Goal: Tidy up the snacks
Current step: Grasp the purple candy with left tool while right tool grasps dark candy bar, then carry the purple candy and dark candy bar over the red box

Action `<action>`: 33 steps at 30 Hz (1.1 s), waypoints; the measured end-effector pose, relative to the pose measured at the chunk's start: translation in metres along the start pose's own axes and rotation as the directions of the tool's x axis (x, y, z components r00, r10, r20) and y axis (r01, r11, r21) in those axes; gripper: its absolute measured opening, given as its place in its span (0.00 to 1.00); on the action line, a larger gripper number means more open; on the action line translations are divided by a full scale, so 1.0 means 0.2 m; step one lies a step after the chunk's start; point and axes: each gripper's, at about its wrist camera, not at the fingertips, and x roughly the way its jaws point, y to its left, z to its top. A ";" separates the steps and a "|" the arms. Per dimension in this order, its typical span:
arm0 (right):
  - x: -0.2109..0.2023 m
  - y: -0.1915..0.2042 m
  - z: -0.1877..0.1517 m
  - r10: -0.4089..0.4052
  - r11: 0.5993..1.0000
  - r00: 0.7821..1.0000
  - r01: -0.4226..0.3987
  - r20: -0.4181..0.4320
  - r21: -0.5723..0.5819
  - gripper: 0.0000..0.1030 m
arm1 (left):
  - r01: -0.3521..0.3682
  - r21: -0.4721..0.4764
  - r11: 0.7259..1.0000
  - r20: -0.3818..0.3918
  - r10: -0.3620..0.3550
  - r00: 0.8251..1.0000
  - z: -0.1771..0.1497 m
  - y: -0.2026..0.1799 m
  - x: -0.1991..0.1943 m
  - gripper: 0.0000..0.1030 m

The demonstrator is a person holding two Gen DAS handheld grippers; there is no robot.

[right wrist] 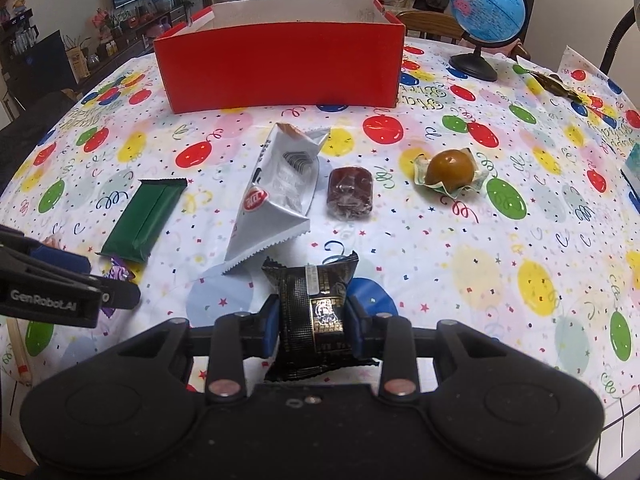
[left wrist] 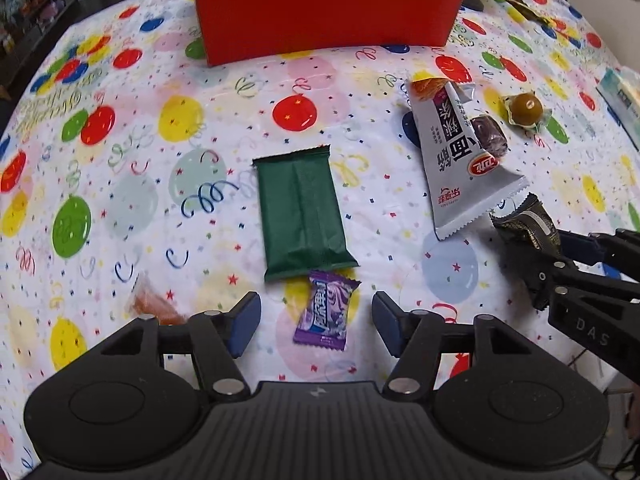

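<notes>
A: So, starting at the left edge of the balloon-print tablecloth [left wrist: 120, 184], what is sitting there?

B: An orange candy [left wrist: 154, 307] in a clear wrapper is lying just left of the left gripper [left wrist: 316, 322], blurred in that view. The gripper's 2 jaws are standing spread, and the purple candy [left wrist: 326, 311] is lying flat on the cloth between them with neither pad touching it.

A: And just beyond the purple one?

B: The green packet [left wrist: 302, 212] is lying seam-up, its near end just touching or overlapping the purple candy's top edge. Behind it, at the far side of the table, the red box [right wrist: 280, 68] is standing open; I cannot see into it.

A: Moving right?

B: The silver packet [right wrist: 276, 196] is resting crumpled and angled, its serrated end pointing toward the near edge. Just beside it on the right, the dark red candy [right wrist: 351, 193] in clear wrap is sitting apart from it.

A: What is the right gripper [right wrist: 312, 326] doing?

B: Its 2 blue pads are pinching the black packet [right wrist: 316, 304] from both sides, the packet's top flaring out above the fingers, near the silver packet's serrated end.

A: Further right?

B: The olive-brown round sweet [right wrist: 450, 168] is sitting on its opened wrapper, well apart from the others. Far behind it, a blue globe [right wrist: 486, 8] is standing on a black stand.
</notes>
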 end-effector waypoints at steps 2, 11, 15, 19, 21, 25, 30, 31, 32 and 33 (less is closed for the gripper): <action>0.00 0.00 -0.01 -0.001 1.000 1.000 0.001 -0.003 0.002 0.31 | -0.002 0.021 1.000 0.009 0.001 1.000 -0.01 -0.02 -0.01 0.47; 0.01 0.00 -0.01 -0.008 1.000 1.000 0.008 -0.010 0.011 0.31 | 0.006 0.044 0.999 0.028 -0.007 1.000 -0.02 -0.04 -0.02 0.18; -0.03 -0.01 -0.02 -0.010 0.999 1.000 0.009 0.005 0.035 0.31 | 0.012 0.015 1.000 0.035 -0.013 0.999 0.00 -0.01 -0.05 0.18; -0.10 -0.02 0.00 -0.019 0.999 0.999 0.018 0.028 0.040 0.30 | 0.016 -0.010 1.000 0.048 -0.016 0.999 0.03 0.01 -0.10 0.18; -0.15 -0.02 0.02 -0.021 0.999 0.998 0.019 0.051 0.038 0.30 | 0.025 -0.014 1.000 0.065 -0.024 0.998 0.04 0.01 -0.15 0.18; -0.23 -0.02 0.08 -0.027 0.999 0.994 0.024 0.106 0.035 0.30 | 0.026 -0.008 1.000 0.122 -0.025 0.992 0.10 0.00 -0.25 0.18; -0.29 0.00 0.21 -0.040 0.999 0.983 0.039 0.180 0.009 0.30 | 0.000 0.004 1.000 0.214 -0.001 0.977 0.21 0.00 -0.38 0.18; -0.31 0.00 0.24 -0.038 0.999 0.980 0.038 0.195 0.004 0.30 | -0.005 0.005 1.000 0.230 0.004 0.973 0.24 0.00 -0.41 0.18; -0.32 0.00 0.27 -0.037 0.999 0.977 0.038 0.210 0.000 0.30 | -0.010 0.004 1.000 0.247 0.009 0.969 0.27 0.01 -0.44 0.18; -0.34 0.01 0.30 -0.035 0.999 0.973 0.037 0.226 -0.004 0.30 | -0.013 0.003 1.000 0.262 0.012 0.965 0.29 0.01 -0.47 0.18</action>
